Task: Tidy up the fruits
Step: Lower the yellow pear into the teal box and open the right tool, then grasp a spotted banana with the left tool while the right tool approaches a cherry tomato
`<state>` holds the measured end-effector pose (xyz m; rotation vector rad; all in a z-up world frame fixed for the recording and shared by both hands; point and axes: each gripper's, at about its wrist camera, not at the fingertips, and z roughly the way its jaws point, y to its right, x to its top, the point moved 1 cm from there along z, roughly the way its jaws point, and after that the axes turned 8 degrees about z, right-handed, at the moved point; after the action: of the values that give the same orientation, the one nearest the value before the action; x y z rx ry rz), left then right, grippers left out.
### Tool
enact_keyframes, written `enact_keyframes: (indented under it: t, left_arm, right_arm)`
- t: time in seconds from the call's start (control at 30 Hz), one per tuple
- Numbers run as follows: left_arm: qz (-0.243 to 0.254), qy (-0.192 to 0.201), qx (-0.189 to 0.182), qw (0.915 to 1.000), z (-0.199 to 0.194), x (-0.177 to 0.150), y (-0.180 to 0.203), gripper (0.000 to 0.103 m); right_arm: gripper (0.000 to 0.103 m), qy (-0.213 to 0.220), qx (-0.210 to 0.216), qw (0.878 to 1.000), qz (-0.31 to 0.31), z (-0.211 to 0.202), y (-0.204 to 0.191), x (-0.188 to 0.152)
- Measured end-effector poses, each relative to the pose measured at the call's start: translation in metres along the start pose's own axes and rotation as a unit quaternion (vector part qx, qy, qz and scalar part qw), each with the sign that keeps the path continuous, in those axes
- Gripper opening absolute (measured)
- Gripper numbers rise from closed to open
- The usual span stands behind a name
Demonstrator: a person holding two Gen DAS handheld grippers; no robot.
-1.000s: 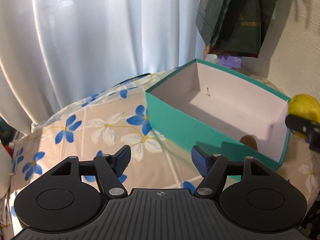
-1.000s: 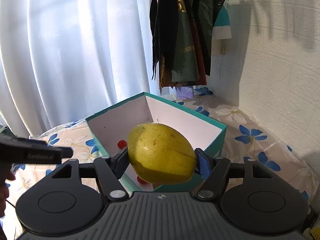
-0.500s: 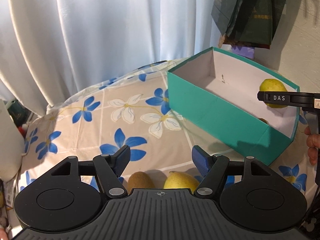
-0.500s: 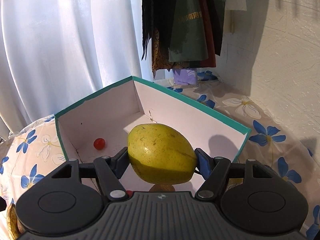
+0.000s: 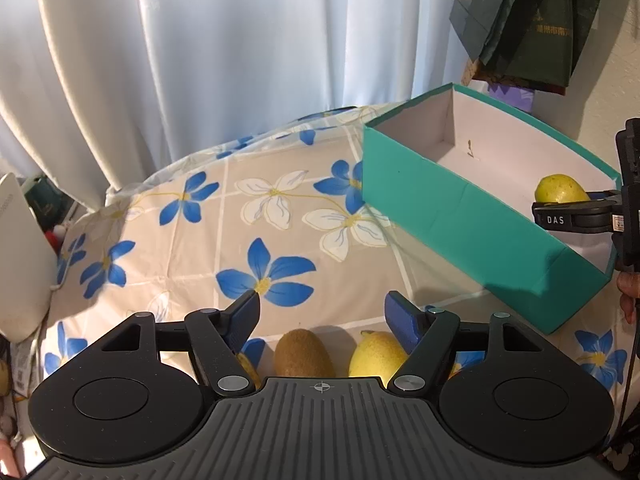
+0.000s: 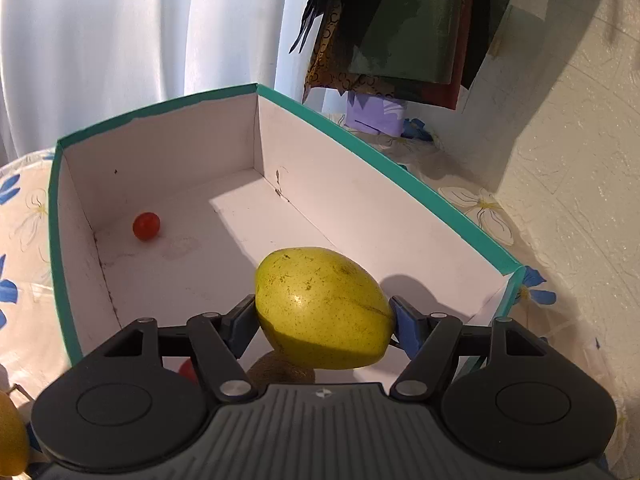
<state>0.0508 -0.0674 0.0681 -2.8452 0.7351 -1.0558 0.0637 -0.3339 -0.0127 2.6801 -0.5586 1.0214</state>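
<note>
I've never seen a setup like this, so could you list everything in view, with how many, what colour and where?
box: 1, teal outside, white inside, on the cloth
pear: 1, yellow-green, in the right claw over the box
tomatoes: 2, red, in the box
kiwis: 2, brown, one on the cloth, one in the box
lemon: 1, yellow, beside the cloth kiwi
cloth: 1, beige with blue flowers
curtain: 1, white, behind
bags: several, dark, hanging
left claw: open, empty
right claw: shut on the pear

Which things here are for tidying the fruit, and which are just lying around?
For the job: pear in right gripper, teal box, red tomato, kiwi, yellow fruit, left gripper.
Lying about: curtain, hanging bags, flowered cloth.
</note>
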Motion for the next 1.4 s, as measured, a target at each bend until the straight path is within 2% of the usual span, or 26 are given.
enact_keyframes:
  t: [0.13,0.23,0.33,0.4,0.47,0.53,0.6,0.63,0.8,0.9,0.97,1.13,1.4]
  left_arm:
    - [-0.001,-0.002,0.001,1.0,0.002,-0.001,-0.003,0.077]
    - [-0.002,-0.004,0.004,1.0,0.001,-0.004,-0.007,0.077]
    - [-0.005,-0.002,0.01,0.9999,-0.002,-0.009,-0.014,0.079]
    - [-0.007,0.0,0.014,0.9999,-0.005,-0.014,-0.02,0.081]
    - [-0.009,0.001,0.021,0.9997,-0.008,-0.02,-0.027,0.082]
    - [-0.011,-0.003,0.027,0.9996,-0.01,-0.029,-0.036,0.082]
    - [-0.012,-0.008,0.028,0.9995,-0.012,-0.039,-0.044,0.082]
    - [-0.012,-0.01,0.029,0.9995,-0.013,-0.044,-0.048,0.082]
    - [0.0,-0.022,0.03,0.9993,-0.017,-0.07,-0.057,0.084]
    - [-0.003,-0.042,0.029,0.9987,-0.016,-0.087,-0.06,0.084]
    - [-0.005,-0.057,0.033,0.9978,-0.014,-0.098,-0.061,0.084]
    - [-0.023,-0.081,0.028,0.9961,-0.013,-0.12,-0.069,0.084]
    - [-0.014,-0.085,0.009,0.9963,-0.014,-0.135,-0.064,0.084]
  right_arm:
    - [0.071,-0.014,-0.003,1.0,-0.009,0.001,-0.002,0.003]
    - [0.08,-0.014,0.002,1.0,0.003,-0.001,0.001,0.005]
    - [0.082,0.004,0.004,1.0,0.012,-0.017,0.003,0.004]
    - [0.085,0.036,0.013,0.999,0.015,-0.043,0.003,0.002]
    - [0.09,0.077,0.036,0.996,0.015,-0.078,0.0,-0.003]
    - [0.101,0.128,0.078,0.989,0.01,-0.12,-0.007,-0.015]
    - [0.103,0.163,0.13,0.978,0.003,-0.154,-0.015,-0.033]
    - [0.103,0.164,0.157,0.974,0.0,-0.167,-0.021,-0.043]
    - [0.103,0.133,0.23,0.964,0.008,-0.188,-0.042,-0.08]
    - [0.103,0.088,0.256,0.963,0.008,-0.185,-0.054,-0.097]
    - [0.103,0.062,0.254,0.965,0.001,-0.181,-0.062,-0.105]
    - [0.103,0.032,0.245,0.969,-0.01,-0.176,-0.076,-0.118]
    - [0.103,0.01,0.231,0.972,-0.033,-0.17,-0.091,-0.127]
